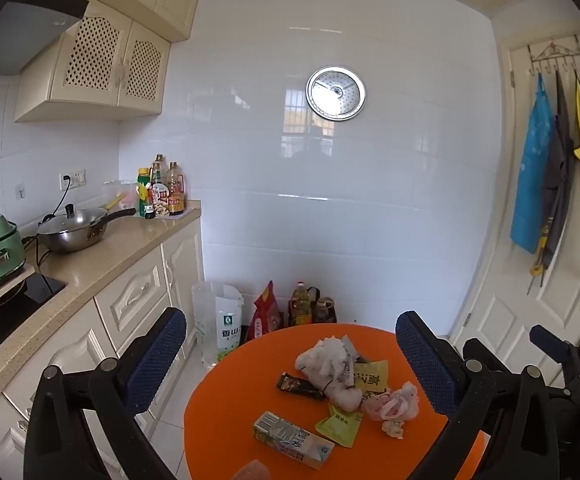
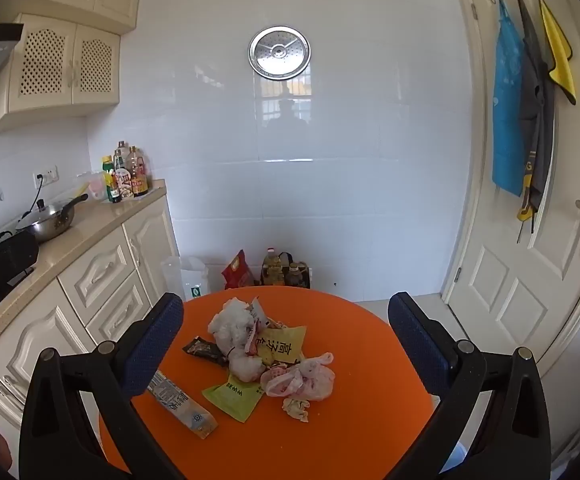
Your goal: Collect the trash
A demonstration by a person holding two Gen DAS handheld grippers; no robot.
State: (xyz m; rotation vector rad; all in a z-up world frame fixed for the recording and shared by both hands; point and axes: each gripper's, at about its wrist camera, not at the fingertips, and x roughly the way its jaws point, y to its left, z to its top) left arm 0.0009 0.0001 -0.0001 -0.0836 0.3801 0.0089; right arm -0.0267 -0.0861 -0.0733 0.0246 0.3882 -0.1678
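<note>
since nothing is gripped yet, we treat this as the approach to the first pick; left gripper has its tongs wide apart and empty, right gripper the same, both held above the near edge of the orange table, not touching anything.

the trash sits in one loose cluster at lower centre of both frames: white crumpled bag at the back; dark wrapper touching its left side; yellow packet to its right; pink crumpled bag in front of that; green sachet lower centre; small paper wad just beside the pink bag; carton lying flat at lower left of the pile, apart from the rest.

we judge the carton the cleanest first grab for the left gripper: rigid, isolated, so we'd close across its narrow sides; in the left view it shows at lower centre. for the right, the pink bag: soft, bulges up, pinch the top fold; likely to drag the wad along. flat sachets look hard to lift off the table, so leave them till the pile is thinned; maybe slide them to the rim.

no bin visible in either frame; we cannot tell where the drop goes.
</note>
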